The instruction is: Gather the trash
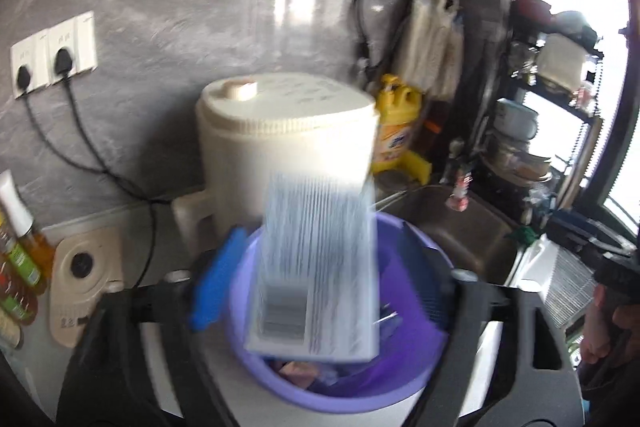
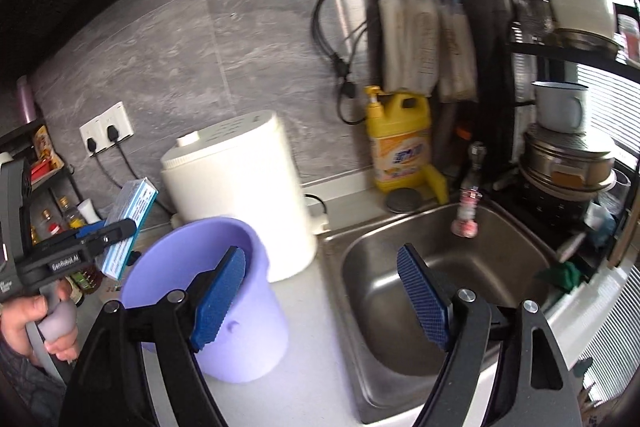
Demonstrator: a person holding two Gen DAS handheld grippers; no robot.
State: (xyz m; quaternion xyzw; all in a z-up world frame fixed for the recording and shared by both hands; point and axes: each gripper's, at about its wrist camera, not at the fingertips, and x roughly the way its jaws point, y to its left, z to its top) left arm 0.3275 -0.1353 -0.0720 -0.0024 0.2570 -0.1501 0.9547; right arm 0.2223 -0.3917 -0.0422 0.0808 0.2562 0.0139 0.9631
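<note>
A light blue and white carton [image 1: 316,267] hangs blurred over the purple bin [image 1: 400,391], between my left gripper's [image 1: 324,291] fingers, which stand wider than it. Wrappers lie in the bin's bottom. In the right wrist view the carton [image 2: 130,223] sits at the left gripper's [image 2: 116,231] tip, just above the bin's [image 2: 248,339] left rim; whether it is still pinched is unclear. My right gripper [image 2: 324,291] is open and empty, low over the counter between the bin and the steel sink [image 2: 472,267].
A cream appliance [image 2: 248,183] stands behind the bin. A yellow detergent jug [image 2: 400,143] stands at the wall by the sink. A dish rack with pots [image 2: 568,163] is at the right. Bottles [image 1: 24,247] stand at the left. Wall sockets with cords [image 1: 56,59] are behind.
</note>
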